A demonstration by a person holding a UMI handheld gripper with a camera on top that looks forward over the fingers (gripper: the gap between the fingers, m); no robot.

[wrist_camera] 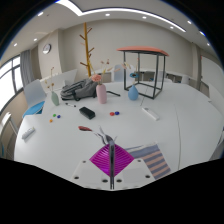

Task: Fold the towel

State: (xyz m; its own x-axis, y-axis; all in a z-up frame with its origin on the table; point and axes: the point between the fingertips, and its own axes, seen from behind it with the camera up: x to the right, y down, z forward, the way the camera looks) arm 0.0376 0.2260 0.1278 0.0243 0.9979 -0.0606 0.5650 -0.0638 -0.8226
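My gripper (pixel 112 150) is at the near edge of a white table (pixel 180 125). Its two magenta pads (pixel 104 160) are pressed flat together. A striped towel (pixel 150 160) with pink, blue and white bands runs from the fingertips out to the right, just above the table. Its corner appears pinched between the pads. The rest of the towel is hidden below the fingers.
Beyond the fingers on the table are a black object (pixel 87 113), small coloured pieces (pixel 113 113), a pink bottle (pixel 101 93), a blue jug (pixel 133 93) and a white item (pixel 150 113). A blue cloth (pixel 35 107) lies at the left. A wooden coat stand (pixel 87 50) and a red-topped table (pixel 145 52) stand behind.
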